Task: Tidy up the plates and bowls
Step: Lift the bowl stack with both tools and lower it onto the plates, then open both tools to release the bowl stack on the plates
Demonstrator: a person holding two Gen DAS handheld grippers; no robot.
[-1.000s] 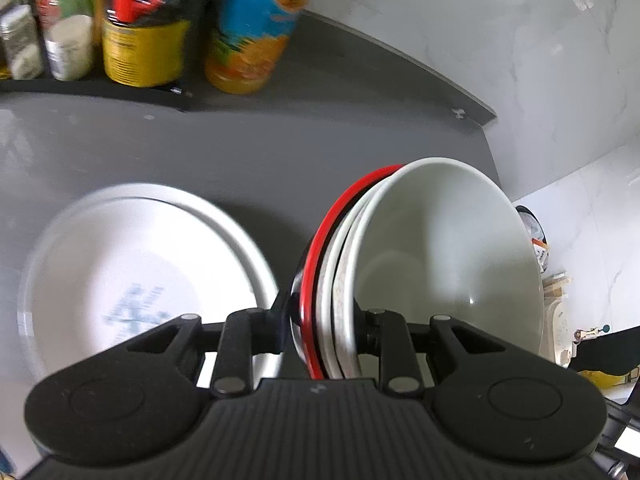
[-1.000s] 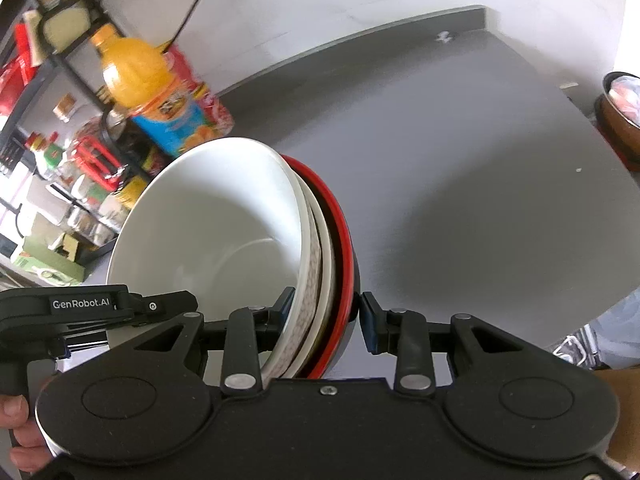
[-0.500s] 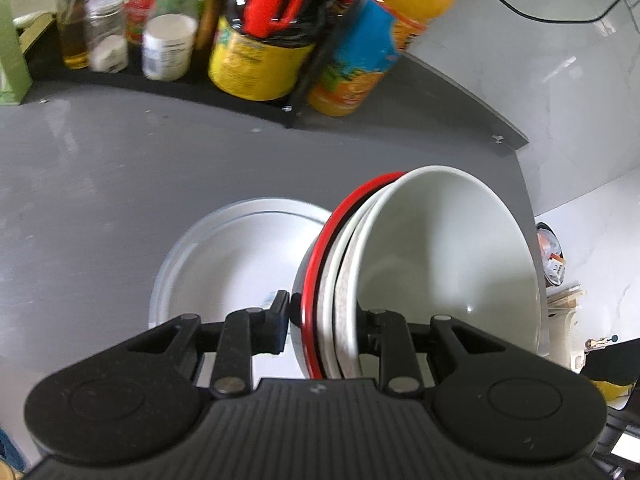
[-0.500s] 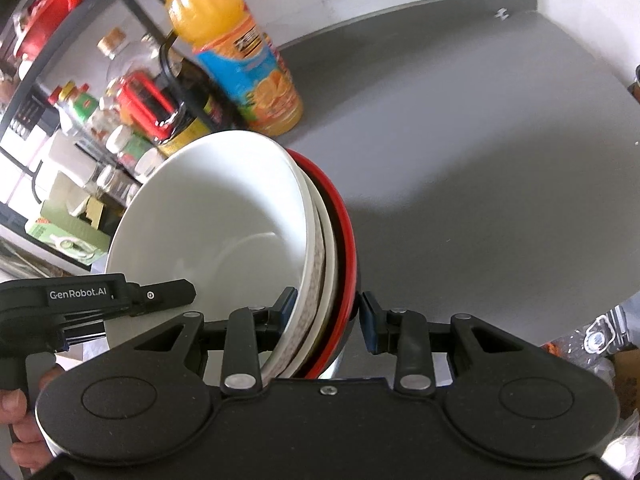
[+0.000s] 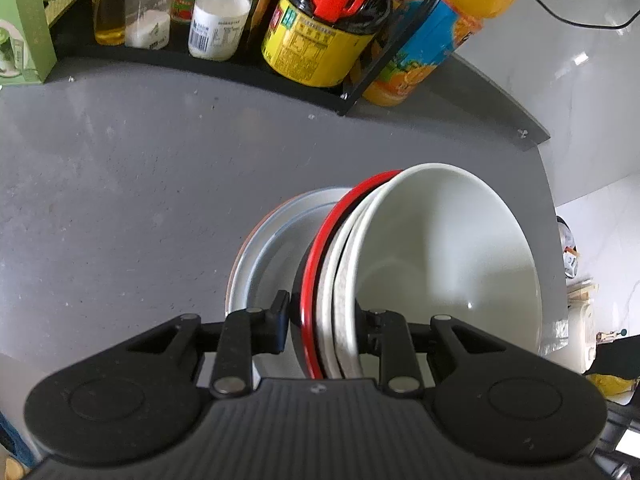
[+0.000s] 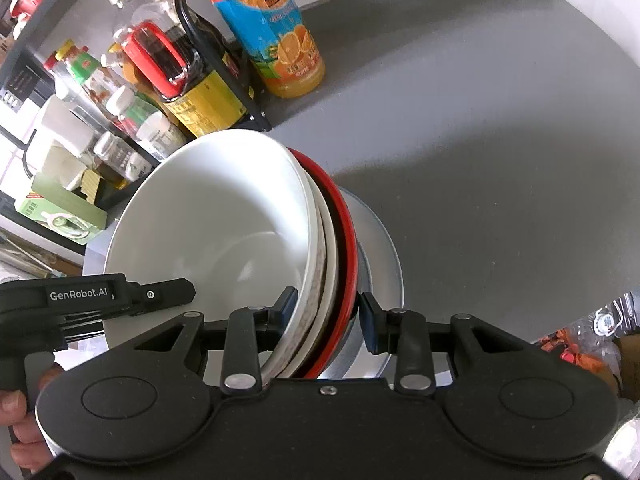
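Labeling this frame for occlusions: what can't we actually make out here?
- Plate centre: both views, hidden by the bowl stack.
- Bowl undersides and whether the stack touches the plate: hidden, both views.
- Right gripper outer pad contact with the red rim: right wrist view, unclear.
- Rack label text: too small.

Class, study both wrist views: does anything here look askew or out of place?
Nothing looks spilled or broken. The nested bowl stack is carried on edge, gripped by the left gripper and right gripper, above the plate on the counter.
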